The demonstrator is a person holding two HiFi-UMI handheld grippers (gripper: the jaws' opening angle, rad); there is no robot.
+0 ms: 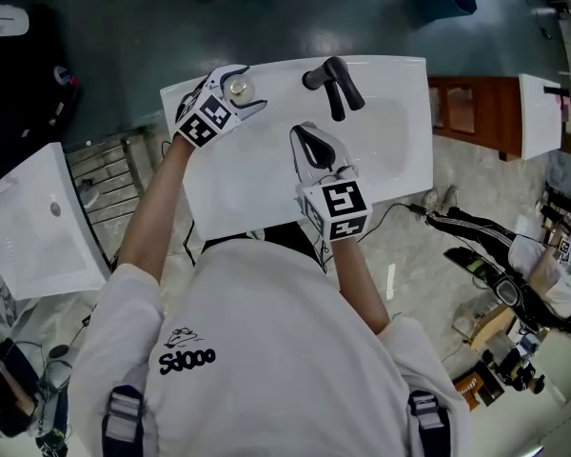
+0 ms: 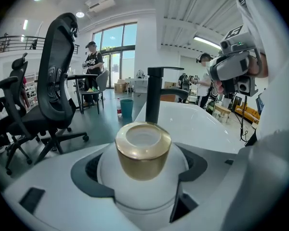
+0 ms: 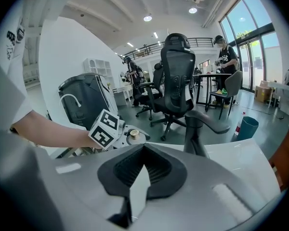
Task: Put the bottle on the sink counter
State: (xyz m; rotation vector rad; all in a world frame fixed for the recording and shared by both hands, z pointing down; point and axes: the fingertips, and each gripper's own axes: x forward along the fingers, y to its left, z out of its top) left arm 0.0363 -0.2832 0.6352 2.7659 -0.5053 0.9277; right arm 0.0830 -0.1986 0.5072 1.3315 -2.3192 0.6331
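Note:
A white bottle with a gold cap (image 1: 236, 88) is at the back left corner of the white sink counter (image 1: 400, 93). My left gripper (image 1: 247, 89) is shut on it. In the left gripper view the bottle (image 2: 143, 150) fills the space between the jaws, and the gripper (image 2: 144, 173) clasps its white body. Whether its base rests on the counter is hidden. My right gripper (image 1: 305, 134) hovers over the basin (image 1: 266, 184), shut and empty (image 3: 143, 150). From there I see the gold cap (image 3: 134, 134) beside the left gripper's marker cube (image 3: 106, 129).
A black faucet (image 1: 333, 82) stands at the back of the counter, right of the bottle (image 2: 153, 95) (image 3: 197, 129). Another white sink (image 1: 38, 222) lies to the left and a wooden cabinet (image 1: 476, 112) to the right. Office chairs (image 3: 176, 81) and people stand beyond.

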